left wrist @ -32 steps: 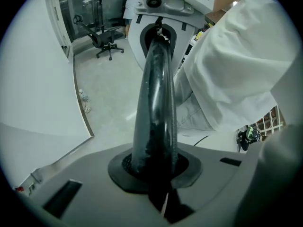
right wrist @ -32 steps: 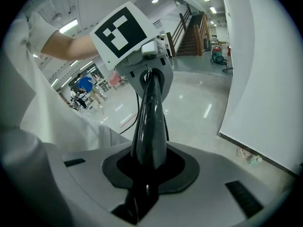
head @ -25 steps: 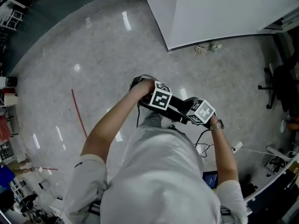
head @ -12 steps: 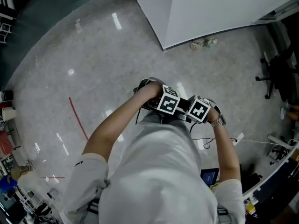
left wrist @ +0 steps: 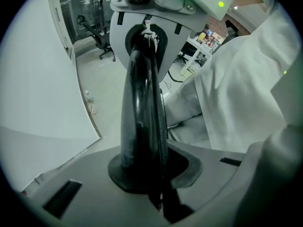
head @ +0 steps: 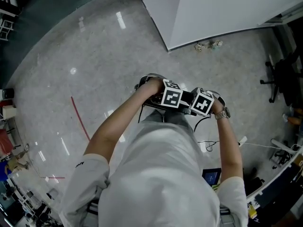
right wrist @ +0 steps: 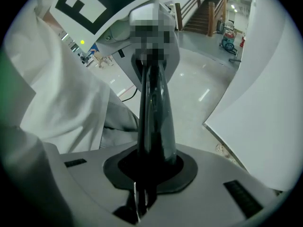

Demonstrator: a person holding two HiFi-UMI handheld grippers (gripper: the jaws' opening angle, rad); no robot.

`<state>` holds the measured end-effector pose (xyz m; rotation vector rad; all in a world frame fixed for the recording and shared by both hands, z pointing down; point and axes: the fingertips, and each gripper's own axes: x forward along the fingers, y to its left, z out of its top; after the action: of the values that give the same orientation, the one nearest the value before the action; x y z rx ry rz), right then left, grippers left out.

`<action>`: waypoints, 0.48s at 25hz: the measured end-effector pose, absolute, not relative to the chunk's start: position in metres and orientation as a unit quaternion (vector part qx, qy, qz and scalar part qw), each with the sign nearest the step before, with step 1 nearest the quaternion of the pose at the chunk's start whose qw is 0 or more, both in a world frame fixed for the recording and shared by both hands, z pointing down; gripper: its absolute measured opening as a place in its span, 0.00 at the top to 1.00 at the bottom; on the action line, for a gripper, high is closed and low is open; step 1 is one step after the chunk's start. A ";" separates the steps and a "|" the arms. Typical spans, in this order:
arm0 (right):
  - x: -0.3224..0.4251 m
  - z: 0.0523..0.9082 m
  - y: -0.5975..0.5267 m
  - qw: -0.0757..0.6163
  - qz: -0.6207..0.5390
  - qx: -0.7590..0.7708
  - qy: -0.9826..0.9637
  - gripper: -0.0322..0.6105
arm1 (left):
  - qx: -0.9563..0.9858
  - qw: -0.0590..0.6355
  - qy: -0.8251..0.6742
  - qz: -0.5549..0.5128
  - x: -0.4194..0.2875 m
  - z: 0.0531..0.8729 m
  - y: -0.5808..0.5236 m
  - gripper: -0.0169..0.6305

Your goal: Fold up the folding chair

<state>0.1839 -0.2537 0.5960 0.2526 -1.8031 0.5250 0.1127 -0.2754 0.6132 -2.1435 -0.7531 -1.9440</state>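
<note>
Grey speckled floor (head: 94,56) fills the head view; both tools sit side by side just in front of the person's white shirt (head: 161,174), pointing steeply down; left gripper (left wrist: 146,56) has its black jaws pressed together, nothing between them; right gripper (right wrist: 152,79) has just been closing, I read its jaws as together now, also empty; white board (head: 222,8) ahead; black office chair (head: 280,79) far right; folding chair: no view shows it, can't tell where.
</note>
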 end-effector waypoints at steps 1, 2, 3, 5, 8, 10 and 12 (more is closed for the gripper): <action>0.183 0.595 -0.258 0.586 0.218 0.106 -0.773 0.87 | -0.717 0.074 -0.243 -0.649 0.112 0.612 -0.279 0.87; 0.183 0.593 -0.262 0.588 0.213 0.104 -0.773 0.87 | -0.719 0.073 -0.236 -0.649 0.111 0.610 -0.282 0.87; 0.182 0.591 -0.266 0.589 0.211 0.100 -0.774 0.87 | -0.722 0.073 -0.230 -0.649 0.110 0.607 -0.286 0.87; 0.182 0.586 -0.277 0.589 0.204 0.095 -0.776 0.87 | -0.726 0.073 -0.217 -0.648 0.109 0.603 -0.294 0.87; 0.183 0.582 -0.297 0.592 0.182 0.096 -0.779 0.87 | -0.731 0.076 -0.200 -0.648 0.111 0.599 -0.312 0.87; 0.186 0.580 -0.309 0.594 0.174 0.098 -0.780 0.87 | -0.733 0.078 -0.191 -0.648 0.113 0.597 -0.324 0.87; 0.189 0.576 -0.322 0.594 0.169 0.100 -0.780 0.87 | -0.735 0.081 -0.183 -0.648 0.116 0.594 -0.338 0.87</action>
<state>0.1888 -0.3223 0.5762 0.2323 -1.8131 0.3924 0.1162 -0.3378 0.5944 -2.1960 -0.5466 -1.9367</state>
